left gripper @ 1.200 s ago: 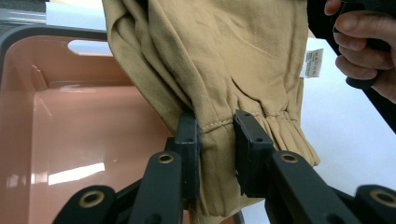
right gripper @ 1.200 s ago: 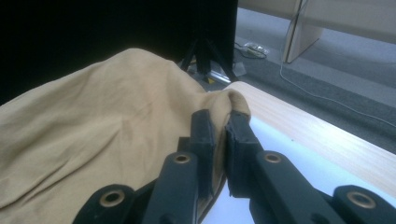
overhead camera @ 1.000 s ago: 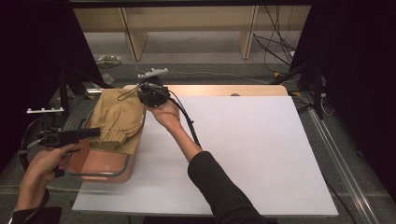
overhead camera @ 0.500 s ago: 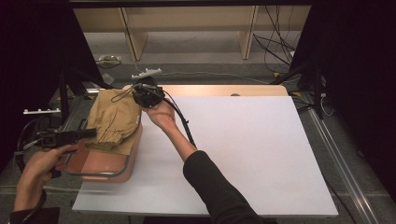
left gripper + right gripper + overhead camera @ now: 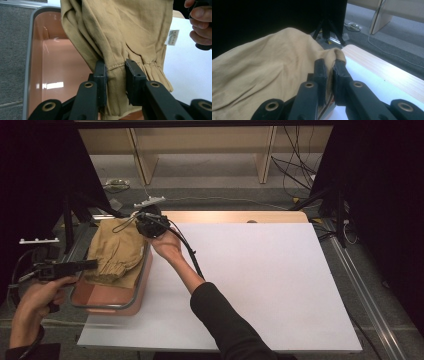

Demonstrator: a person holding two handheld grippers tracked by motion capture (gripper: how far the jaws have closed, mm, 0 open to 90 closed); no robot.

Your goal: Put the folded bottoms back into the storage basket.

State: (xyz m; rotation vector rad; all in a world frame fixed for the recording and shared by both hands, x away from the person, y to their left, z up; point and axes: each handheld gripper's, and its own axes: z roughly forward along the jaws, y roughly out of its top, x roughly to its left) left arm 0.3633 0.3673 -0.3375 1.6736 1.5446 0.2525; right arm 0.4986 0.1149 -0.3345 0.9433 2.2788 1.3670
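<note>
- The tan cloth garment lies draped over the pink tub at the left edge of the white table, partly hanging inside the tub and partly over its far rim.
- Your left gripper has its jaws clamped on the gathered, elastic cuff; the stitched hem sits between the pads.
- Your right gripper is pinched on a fold at the far corner of the garment, near the table's wooden edge.
- Expect it to be light, limp and floppy: it will sag between your two holds and drag on the tub's rim.
- The thick cuff and seams look like the surest places to hold; thin single layers may slip out.
- A white label hangs loose; it is no place to grip.
</note>
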